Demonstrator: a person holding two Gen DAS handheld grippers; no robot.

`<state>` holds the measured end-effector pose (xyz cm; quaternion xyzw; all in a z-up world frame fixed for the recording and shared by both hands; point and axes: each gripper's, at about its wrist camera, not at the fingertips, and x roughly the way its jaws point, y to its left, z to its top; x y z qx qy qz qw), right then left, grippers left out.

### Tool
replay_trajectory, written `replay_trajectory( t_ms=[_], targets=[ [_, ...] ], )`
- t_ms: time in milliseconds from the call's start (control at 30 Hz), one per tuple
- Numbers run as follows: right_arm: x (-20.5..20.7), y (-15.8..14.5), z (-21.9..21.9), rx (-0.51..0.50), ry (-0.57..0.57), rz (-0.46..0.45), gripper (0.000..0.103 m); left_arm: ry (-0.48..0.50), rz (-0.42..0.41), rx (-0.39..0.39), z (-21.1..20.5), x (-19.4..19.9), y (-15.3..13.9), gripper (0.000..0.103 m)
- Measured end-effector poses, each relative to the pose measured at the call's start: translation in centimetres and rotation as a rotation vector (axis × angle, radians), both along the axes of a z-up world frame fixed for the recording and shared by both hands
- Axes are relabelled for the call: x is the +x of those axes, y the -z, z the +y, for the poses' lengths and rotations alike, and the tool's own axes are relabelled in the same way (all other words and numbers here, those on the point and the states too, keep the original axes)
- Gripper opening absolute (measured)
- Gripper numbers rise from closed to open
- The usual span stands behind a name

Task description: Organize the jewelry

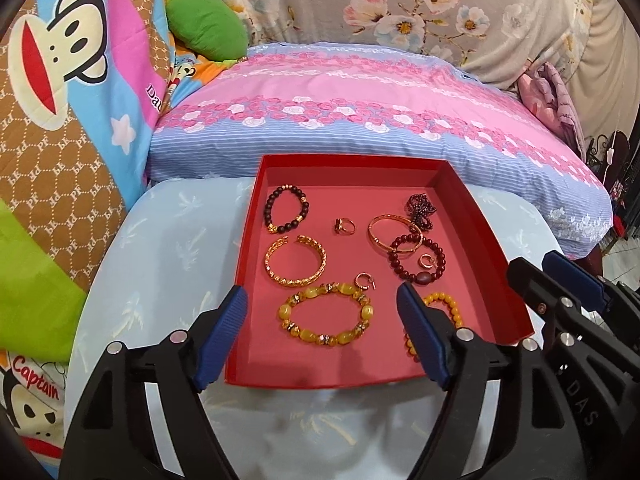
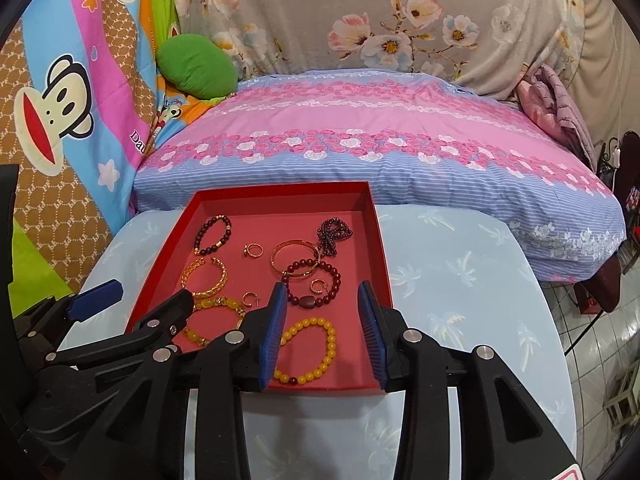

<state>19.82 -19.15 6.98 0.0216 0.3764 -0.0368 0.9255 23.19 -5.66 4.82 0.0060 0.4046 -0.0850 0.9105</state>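
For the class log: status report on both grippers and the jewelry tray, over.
Left gripper open, empty. Right gripper open, empty, above yellow bead bracelet. All jewelry lies in red tray. Nothing in the way.

Between the left jaws lies a yellow bead bracelet [image 1: 326, 315], glossy and translucent like polished stone with metal spacers. Just beyond it, a gold cuff [image 1: 295, 261] shows bright, textured metal. The red tray [image 1: 240, 264] under them looks like matt card. The jaws' blue pads [image 1: 220, 340] are ribbed and rubbery on matt black plastic. The bench [image 2: 440, 280] wears smooth, faintly shiny printed cloth.
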Motion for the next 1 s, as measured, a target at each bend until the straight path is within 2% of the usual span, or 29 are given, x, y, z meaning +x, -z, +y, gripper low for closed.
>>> replay_trajectory(
  t_ms=[167, 400, 1000],
  targets=[
    [-1.0, -0.2, 0.3, -0.007, 0.009, 0.002, 0.04, -0.002, -0.002, 0.008, 0.4, -1.1, -0.2, 0.074],
    [-2.3, -0.5, 0.4, -0.015, 0.019, -0.005, 0.053, -0.02, -0.004, 0.004, 1.2, -2.3, -0.5, 0.077],
    [-4.0, -0.1, 1.0, -0.051, 0.028, -0.003, 0.062, -0.031, 0.004, 0.005, 2.0, -4.0, 0.0, 0.079]
  ],
)
